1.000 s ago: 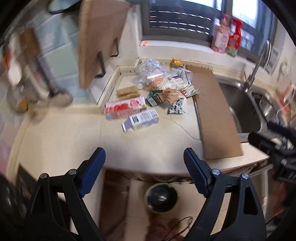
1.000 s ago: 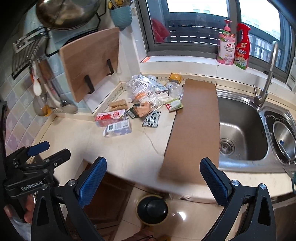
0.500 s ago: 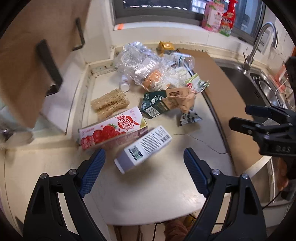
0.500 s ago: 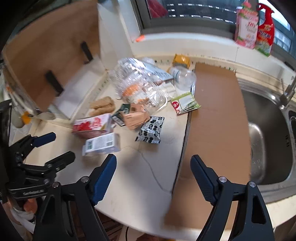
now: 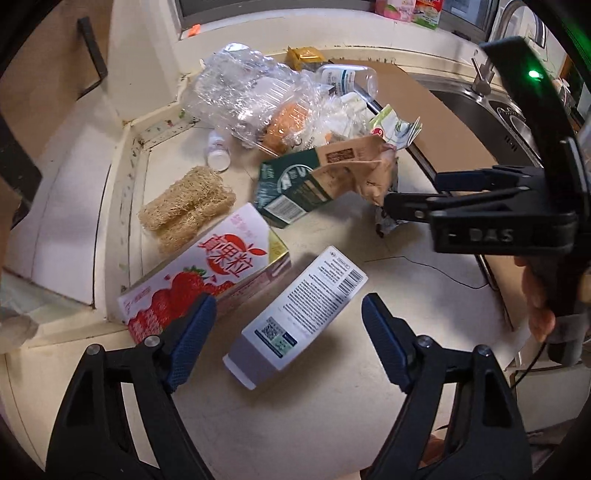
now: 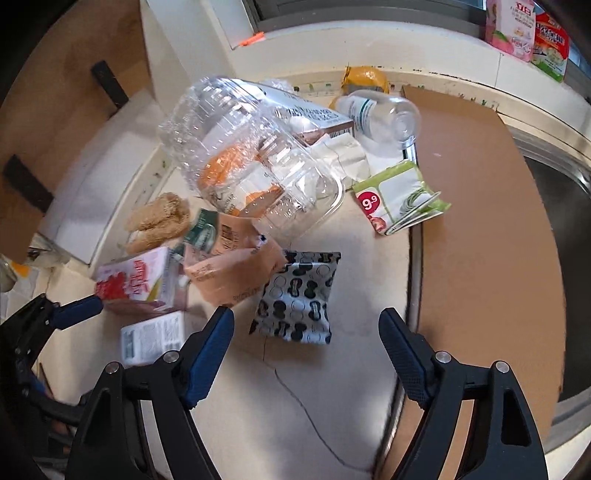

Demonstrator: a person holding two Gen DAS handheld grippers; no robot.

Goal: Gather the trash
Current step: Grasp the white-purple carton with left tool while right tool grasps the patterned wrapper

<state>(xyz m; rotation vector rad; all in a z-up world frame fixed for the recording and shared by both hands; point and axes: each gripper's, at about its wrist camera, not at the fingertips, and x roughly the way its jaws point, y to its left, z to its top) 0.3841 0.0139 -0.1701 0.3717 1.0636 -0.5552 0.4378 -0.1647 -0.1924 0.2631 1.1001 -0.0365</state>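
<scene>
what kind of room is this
Most likely a home kitchen: a stainless sink set into a pale countertop under a window, cleaning bottles on the sill, and food packaging such as a strawberry drink carton lying on the counter.

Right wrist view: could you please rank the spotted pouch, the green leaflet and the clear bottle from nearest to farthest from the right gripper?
From the right gripper:
1. Spotted pouch: just ahead, between the open fingers' line, on the counter.
2. Green leaflet: farther ahead, to the right, at the cardboard's edge.
3. Clear bottle: farthest, lying near the back wall.
</scene>
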